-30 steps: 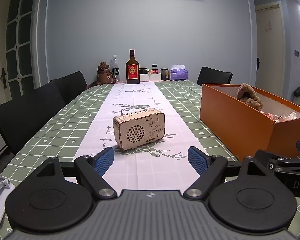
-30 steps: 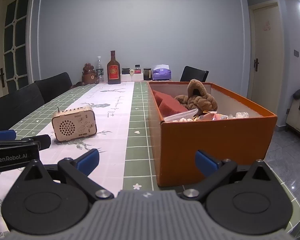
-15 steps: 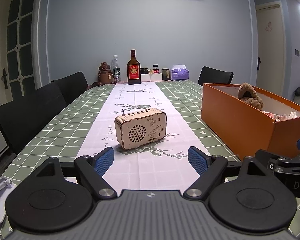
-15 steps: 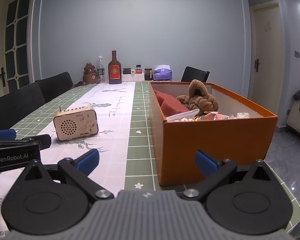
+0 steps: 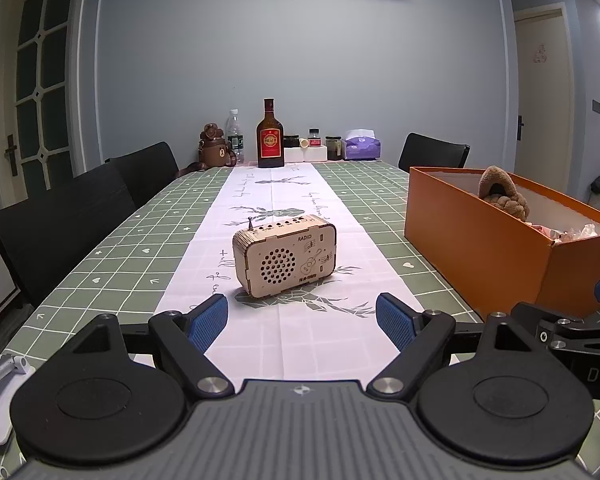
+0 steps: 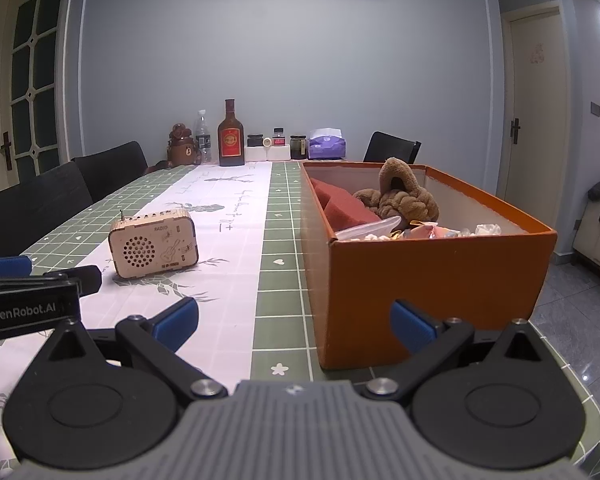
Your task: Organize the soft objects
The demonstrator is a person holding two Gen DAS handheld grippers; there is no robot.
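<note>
Radio [image 5: 284,254] pale wood; box [image 6: 428,276] matt orange card.

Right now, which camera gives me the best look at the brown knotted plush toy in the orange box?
The right wrist view: the brown knotted plush toy shows nearly whole above the orange cardboard box, beside a red foam block. The left wrist view shows only its top past the box wall.
</note>
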